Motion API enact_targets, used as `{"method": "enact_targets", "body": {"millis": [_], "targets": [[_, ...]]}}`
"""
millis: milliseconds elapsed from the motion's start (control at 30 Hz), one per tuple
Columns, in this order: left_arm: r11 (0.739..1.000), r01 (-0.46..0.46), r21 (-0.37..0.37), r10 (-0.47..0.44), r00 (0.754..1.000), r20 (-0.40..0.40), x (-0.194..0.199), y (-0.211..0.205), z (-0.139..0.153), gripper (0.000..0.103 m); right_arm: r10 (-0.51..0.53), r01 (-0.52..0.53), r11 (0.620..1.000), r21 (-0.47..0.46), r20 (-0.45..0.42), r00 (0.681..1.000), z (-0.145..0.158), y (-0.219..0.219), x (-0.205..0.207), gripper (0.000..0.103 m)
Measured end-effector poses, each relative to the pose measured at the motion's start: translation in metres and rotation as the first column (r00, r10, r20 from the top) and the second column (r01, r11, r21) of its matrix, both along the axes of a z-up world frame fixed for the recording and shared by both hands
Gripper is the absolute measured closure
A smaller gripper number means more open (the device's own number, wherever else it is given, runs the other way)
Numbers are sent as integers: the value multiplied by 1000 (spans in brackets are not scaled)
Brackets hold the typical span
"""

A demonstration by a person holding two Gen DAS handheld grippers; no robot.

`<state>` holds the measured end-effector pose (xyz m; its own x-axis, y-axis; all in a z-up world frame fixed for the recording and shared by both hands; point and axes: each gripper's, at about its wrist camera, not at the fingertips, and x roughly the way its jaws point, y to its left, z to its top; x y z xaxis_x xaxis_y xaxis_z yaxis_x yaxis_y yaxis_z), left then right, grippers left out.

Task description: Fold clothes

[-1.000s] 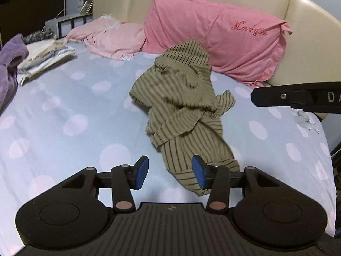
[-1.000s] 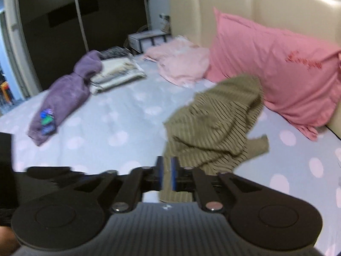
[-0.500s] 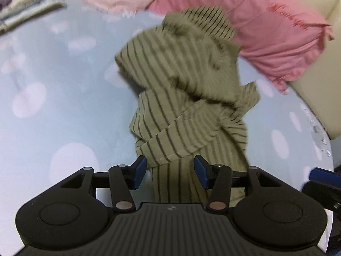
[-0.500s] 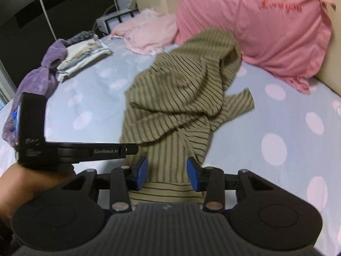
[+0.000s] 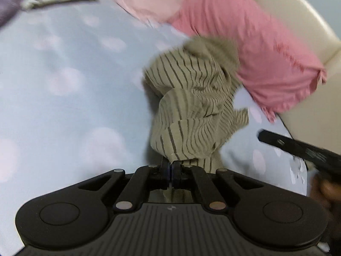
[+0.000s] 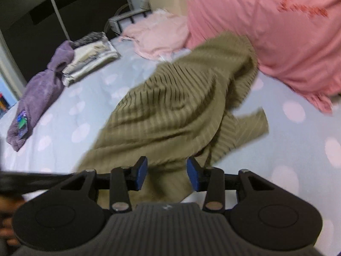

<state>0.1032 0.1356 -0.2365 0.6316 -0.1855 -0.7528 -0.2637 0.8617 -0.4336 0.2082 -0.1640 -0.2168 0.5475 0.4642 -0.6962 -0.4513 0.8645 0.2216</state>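
The left tool (image 5: 170,171) has just snapped tight on the near edge of the striped shirt (image 5: 191,106). The right tool (image 6: 166,176) stands partly open over the cloth. The shirt lies crumpled on the spotted bed (image 5: 64,106), near the pink pillow (image 6: 287,38).

The striped garment (image 6: 181,111) lies mid-bed on the sheet (image 6: 89,98); pillow (image 6: 277,32) at two o'clock, folded stack (image 6: 91,57) at ten (another garment (image 6: 40,91) just beside it).
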Motion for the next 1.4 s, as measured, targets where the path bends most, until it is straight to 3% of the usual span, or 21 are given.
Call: {"method": "enact_targets", "body": {"millis": [100, 233, 333, 533, 700, 733, 767, 867, 1033, 1233, 1400], "targets": [[995, -81, 66, 80, 997, 15, -46, 10, 39, 103, 18, -18, 1000, 13, 26, 1000, -1, 9, 10, 56], [981, -141, 135, 142, 990, -1, -104, 10, 71, 103, -17, 17, 998, 58, -8, 1000, -4, 19, 7, 31], [971, -170, 166, 174, 985, -11, -138, 9, 92, 103, -1, 9, 996, 91, -87, 996, -17, 34, -1, 29], [967, -205, 149, 207, 978, 4, -194, 30, 104, 103, 44, -37, 998, 47, -154, 987, -53, 90, -12, 30], [974, -194, 116, 191, 981, 40, -214, 36, 102, 103, 57, -51, 998, 32, -244, 968, -76, 117, -26, 73], [974, -200, 110, 195, 980, 50, -220, 38, 103, 103, 62, -60, 998, 16, -234, 970, -76, 120, -32, 94], [973, -205, 104, 200, 978, 60, -226, 39, 103, 103, 75, -77, 997, 0, -208, 975, -71, 120, -39, 100], [969, -231, 88, 223, 971, 88, -245, 44, 105, 103, 125, -132, 990, -46, -119, 985, -51, 117, -61, 100], [964, -251, 91, 239, 963, 125, -268, 57, 123, 103, 137, -135, 990, 50, -42, 990, 7, 78, -87, 102], [964, -215, 158, 177, 958, 223, -260, 69, 172, 103, 128, -155, 974, 167, 163, 978, 119, 43, -103, 102], [948, -224, 225, 127, 918, 376, -252, 78, 251, 103, 113, -212, 943, 258, 350, 930, 232, 24, -110, 102]]}}
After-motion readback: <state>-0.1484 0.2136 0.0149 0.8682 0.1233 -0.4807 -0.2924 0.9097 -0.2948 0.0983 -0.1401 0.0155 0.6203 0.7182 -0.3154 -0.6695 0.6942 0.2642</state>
